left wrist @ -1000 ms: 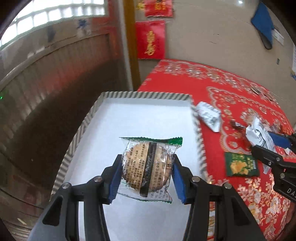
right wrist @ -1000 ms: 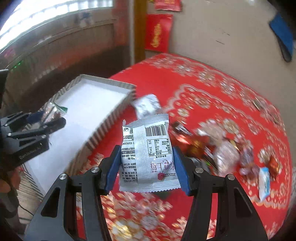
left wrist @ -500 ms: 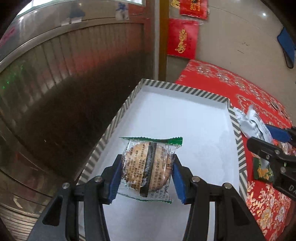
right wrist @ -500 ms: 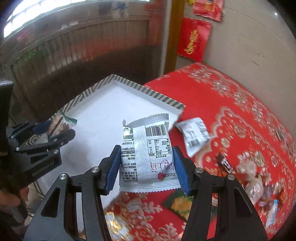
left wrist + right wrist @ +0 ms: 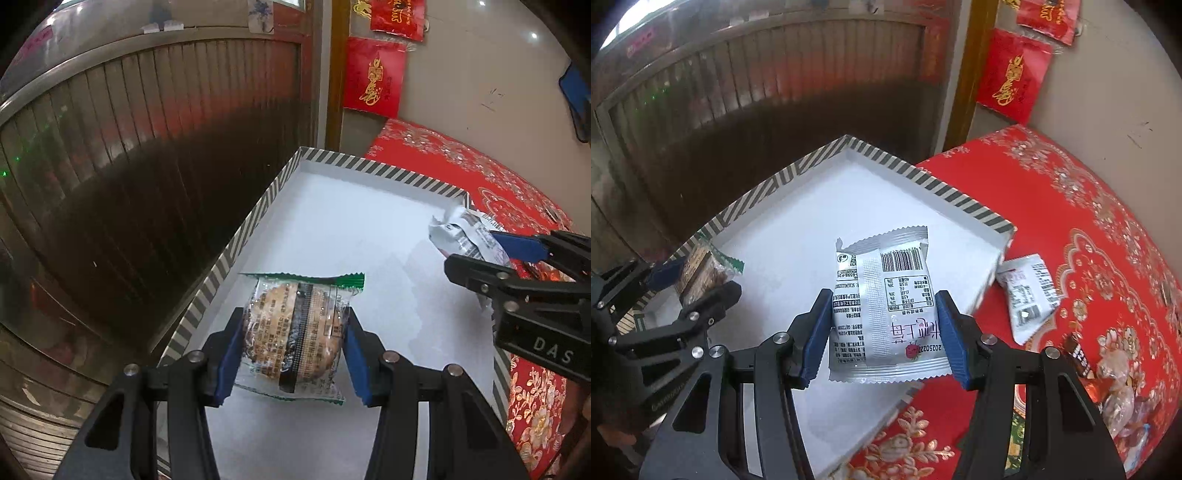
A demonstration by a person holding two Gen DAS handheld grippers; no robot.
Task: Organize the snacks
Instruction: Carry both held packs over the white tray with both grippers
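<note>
We count two grippers, each clamped on one snack. The left gripper (image 5: 293,339) grips a clear, green-edged biscuit packet (image 5: 295,332) between its blue pads (image 5: 231,354), above the near left part of the white tray (image 5: 369,229). The right gripper (image 5: 886,328) grips a silver sachet (image 5: 886,310) above the tray's right side; its back shows a barcode, a nutrition table, pink characters, a small strawberry drawing and a date stamp beginning "2025022". The letters "DAS" can be read on the right gripper's body in the left wrist view. There is one tray, white inside with a black-and-white striped rim, on a red patterned tablecloth (image 5: 1089,229). One second silver sachet (image 5: 1027,295) lies on the cloth just beside the tray's right wall. Several wrapped candies (image 5: 1115,384) lie further right; we cannot count them. Two red hangings with gold characters (image 5: 373,77) are on the wall.
</note>
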